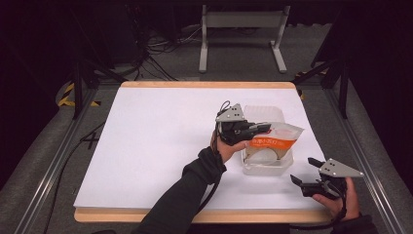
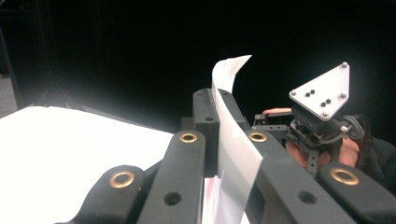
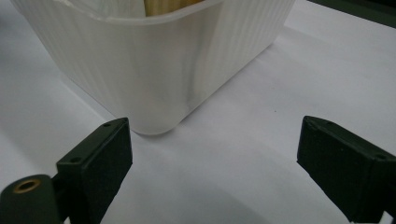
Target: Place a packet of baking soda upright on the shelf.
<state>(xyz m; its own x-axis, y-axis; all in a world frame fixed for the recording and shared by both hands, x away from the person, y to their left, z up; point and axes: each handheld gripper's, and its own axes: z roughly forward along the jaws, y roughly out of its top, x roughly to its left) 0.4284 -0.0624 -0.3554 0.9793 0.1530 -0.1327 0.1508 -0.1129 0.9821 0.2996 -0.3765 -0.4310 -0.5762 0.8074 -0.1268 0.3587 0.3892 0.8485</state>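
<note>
Dark floor, loose cables and a grey metal stand (image 1: 242, 34) lay beyond the far edge of the white-topped table (image 1: 146, 146). Toward the table's right edge stood a ribbed white plastic tub (image 1: 267, 165), and the left gripper (image 1: 262, 128) held a snack packet (image 1: 277, 139) with an orange band over it, jaws pinched tight on the packet's flat top seam (image 2: 233, 140). The packet's lower end looked to be already inside the tub, so the placing seemed nearly done; what appeared left was to let go and draw the hand clear. The right gripper (image 1: 306, 171) waited near the front right corner, its jaws spread wide and empty, pointing at the tub's near corner (image 3: 159, 88) without touching it. Nothing else sat on the table, and I judged only the tub's own rim could snag the packet.
</note>
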